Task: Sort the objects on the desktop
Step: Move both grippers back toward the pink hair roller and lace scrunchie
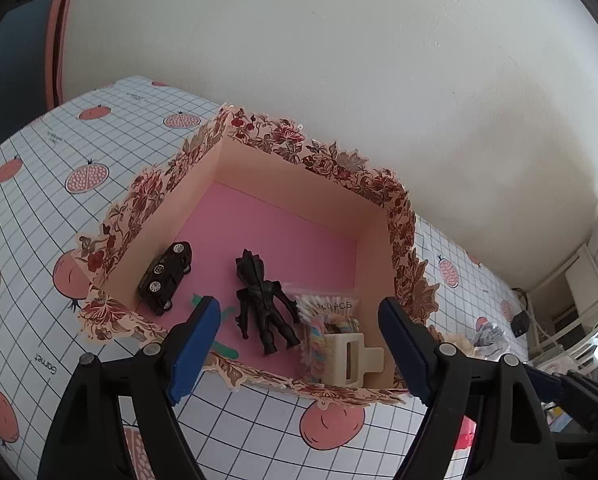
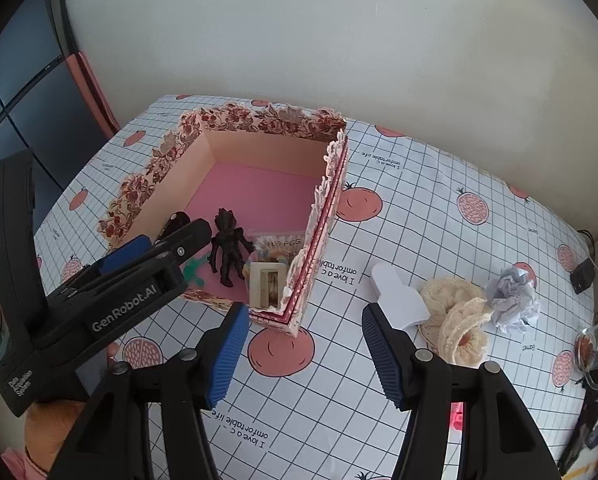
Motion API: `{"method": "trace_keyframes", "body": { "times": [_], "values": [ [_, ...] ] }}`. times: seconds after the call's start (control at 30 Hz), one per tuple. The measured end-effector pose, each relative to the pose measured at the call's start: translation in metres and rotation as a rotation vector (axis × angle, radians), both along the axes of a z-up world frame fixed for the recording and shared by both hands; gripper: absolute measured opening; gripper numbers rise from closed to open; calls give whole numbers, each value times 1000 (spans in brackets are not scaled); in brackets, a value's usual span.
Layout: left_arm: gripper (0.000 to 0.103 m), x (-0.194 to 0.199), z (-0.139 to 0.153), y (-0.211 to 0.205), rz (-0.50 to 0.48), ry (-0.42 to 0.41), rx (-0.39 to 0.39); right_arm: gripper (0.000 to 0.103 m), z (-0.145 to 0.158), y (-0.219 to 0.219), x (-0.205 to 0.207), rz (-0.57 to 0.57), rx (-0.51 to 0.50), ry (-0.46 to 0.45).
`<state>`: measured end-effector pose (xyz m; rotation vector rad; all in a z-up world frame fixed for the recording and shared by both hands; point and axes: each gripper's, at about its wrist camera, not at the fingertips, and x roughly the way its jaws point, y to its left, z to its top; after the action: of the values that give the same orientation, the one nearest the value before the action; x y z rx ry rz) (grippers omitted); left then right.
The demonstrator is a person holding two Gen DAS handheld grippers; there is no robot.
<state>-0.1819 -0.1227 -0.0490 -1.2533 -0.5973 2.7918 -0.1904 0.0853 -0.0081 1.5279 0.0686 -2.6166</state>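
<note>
The floral box point(image 1: 259, 168) is sitting on the checked tablecloth point(image 2: 439, 200), and everything here is placed by it. Inside it, a black toy car point(image 1: 166, 276) is leaning at the left wall, a black figure point(image 1: 263, 298) is lying mid-floor, a green item point(image 1: 223, 322) is peeking out beside it, and a bag of cotton swabs point(image 1: 327, 306), a pastel hair tie point(image 1: 314, 346) and a cream hair claw point(image 1: 349, 358) are crowding the near right corner. The left gripper point(image 1: 299, 334) is hovering over the box's near edge, released, nothing between its blue pads. The right gripper point(image 2: 305, 350) is hanging just outside the box's near corner, also parted and empty. Right of the box, a white card piece point(image 2: 397, 298), a cream crocheted scrunchie point(image 2: 457, 322) and a crumpled paper ball point(image 2: 513, 300) are lying on the cloth.
</note>
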Motion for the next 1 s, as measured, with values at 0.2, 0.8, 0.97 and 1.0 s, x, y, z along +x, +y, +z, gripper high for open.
{"method": "trace_keyframes", "body": {
  "times": [0.2,0.8,0.97,1.0],
  "values": [
    [85,9,5,18,20,61,-138,63,10,28,20,-45,-14,14],
    [85,53,3,60,-35,45,-177,64,-6,145,129,-296,-119,1],
    [85,61,4,72,-63,28,-162,64,-5,181,162,-401,-135,-1],
    [85,64,5,73,-73,30,-154,64,-1,187,169,-420,-149,17]
  ]
}}
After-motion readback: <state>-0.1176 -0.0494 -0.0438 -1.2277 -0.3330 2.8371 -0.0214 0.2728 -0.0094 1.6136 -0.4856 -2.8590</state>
